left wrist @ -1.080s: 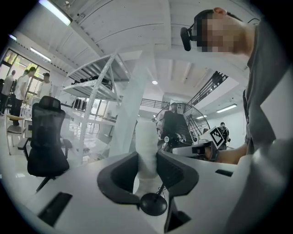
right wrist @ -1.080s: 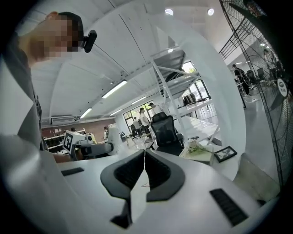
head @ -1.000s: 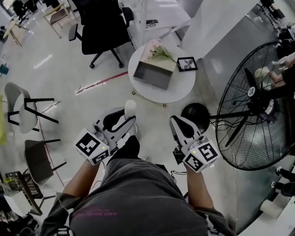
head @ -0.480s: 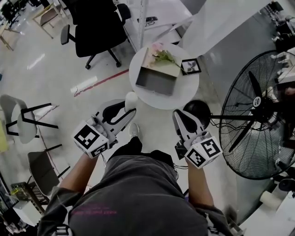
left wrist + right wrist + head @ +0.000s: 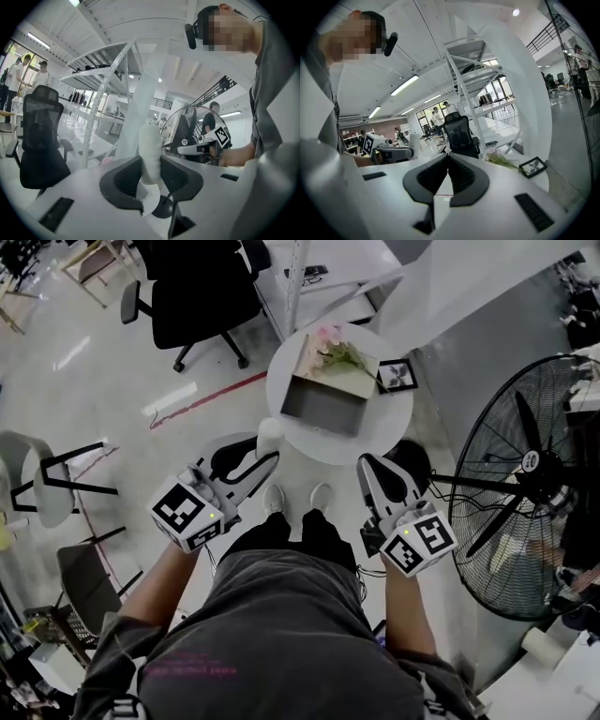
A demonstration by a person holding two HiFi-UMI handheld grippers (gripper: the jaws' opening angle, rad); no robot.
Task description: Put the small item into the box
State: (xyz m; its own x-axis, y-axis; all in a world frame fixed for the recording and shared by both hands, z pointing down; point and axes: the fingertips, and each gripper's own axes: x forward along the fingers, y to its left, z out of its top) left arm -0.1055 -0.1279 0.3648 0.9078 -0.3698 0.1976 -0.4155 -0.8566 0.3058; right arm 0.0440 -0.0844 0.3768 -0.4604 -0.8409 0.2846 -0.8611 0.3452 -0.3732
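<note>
White small item, a stubby cylinder, pinched upright in the left gripper.
Pale glossy floor crossed by a red tape line; round white desk bearing the open grey box, pink flowers and a framed picture; black fan at right; item near the desk rim, apart from the box; right gripper pressed together, empty.
</note>
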